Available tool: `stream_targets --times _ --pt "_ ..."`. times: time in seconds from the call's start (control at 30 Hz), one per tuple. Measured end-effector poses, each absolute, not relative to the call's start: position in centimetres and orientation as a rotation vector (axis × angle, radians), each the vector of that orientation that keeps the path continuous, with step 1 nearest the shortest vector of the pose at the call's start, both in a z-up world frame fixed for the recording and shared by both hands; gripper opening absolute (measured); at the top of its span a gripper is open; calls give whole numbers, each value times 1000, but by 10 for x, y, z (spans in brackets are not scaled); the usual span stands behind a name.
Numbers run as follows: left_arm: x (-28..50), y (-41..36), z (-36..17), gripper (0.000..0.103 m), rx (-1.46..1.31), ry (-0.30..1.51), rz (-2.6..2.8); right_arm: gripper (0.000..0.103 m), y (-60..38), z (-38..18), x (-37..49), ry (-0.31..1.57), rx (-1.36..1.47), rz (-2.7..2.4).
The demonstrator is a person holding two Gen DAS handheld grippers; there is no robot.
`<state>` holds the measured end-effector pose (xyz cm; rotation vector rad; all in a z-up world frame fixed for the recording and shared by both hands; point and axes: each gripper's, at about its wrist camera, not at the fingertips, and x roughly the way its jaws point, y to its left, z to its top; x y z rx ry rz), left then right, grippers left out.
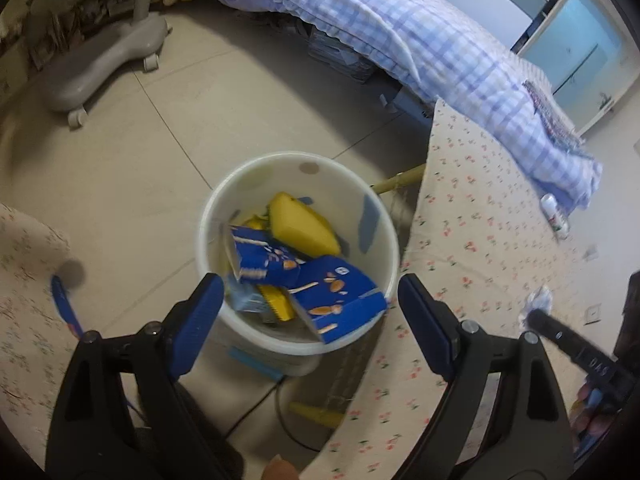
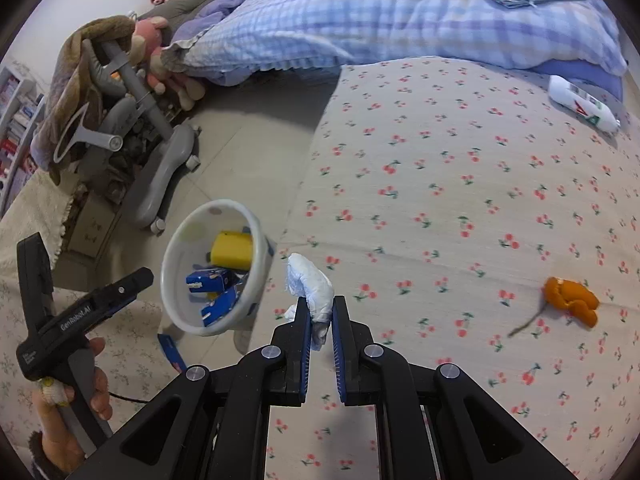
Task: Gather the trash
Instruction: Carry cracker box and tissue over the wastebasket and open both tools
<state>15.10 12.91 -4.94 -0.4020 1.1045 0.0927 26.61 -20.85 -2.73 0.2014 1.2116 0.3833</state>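
Right gripper (image 2: 321,312) nearly closed, pads pinching a crumpled white tissue (image 2: 310,285); the wad sticks up past the fingertips. It hangs over the bed (image 2: 440,184), above the cherry-print sheet near the bed's edge, pointing steeply down.

Left gripper (image 1: 310,308) wide open, nothing between the blue pads. It sits right above the bin (image 1: 296,252), jaws straddling the near rim, one finger on each side in the left wrist view. No contact visible with the bin or its contents.

Bin is white, round, standing on the tile floor (image 1: 160,152) just beside the bed edge. Inside: two blue boxes (image 1: 336,296), a yellow sponge (image 1: 302,224), some other yellow scraps underneath. One blue box leans against the near rim.

Right wrist view shows the same bin left of the tissue, with the left gripper's body and the hand (image 2: 76,412) holding it at lower left.

Still on the bed: orange peel (image 2: 572,300) with a thin stem beside it, well apart from the tissue to the right; white bottle (image 2: 580,108) lying on its side far up near the checked quilt (image 2: 400,16).

A blue wrapper (image 2: 172,352) lies on the floor near the bin base. Grey wheeled chair base (image 1: 104,64) stands farther off on the floor.
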Motion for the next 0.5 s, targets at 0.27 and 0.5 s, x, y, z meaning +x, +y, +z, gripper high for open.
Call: stream_targets --times 0.27,0.5 --pt "132 153 -56 93 -282 1147 157 11 -162 -35 271 1208 159 456" --pt "116 176 -54 94 -301 1146 171 11 -121 -46 278 1204 149 516"
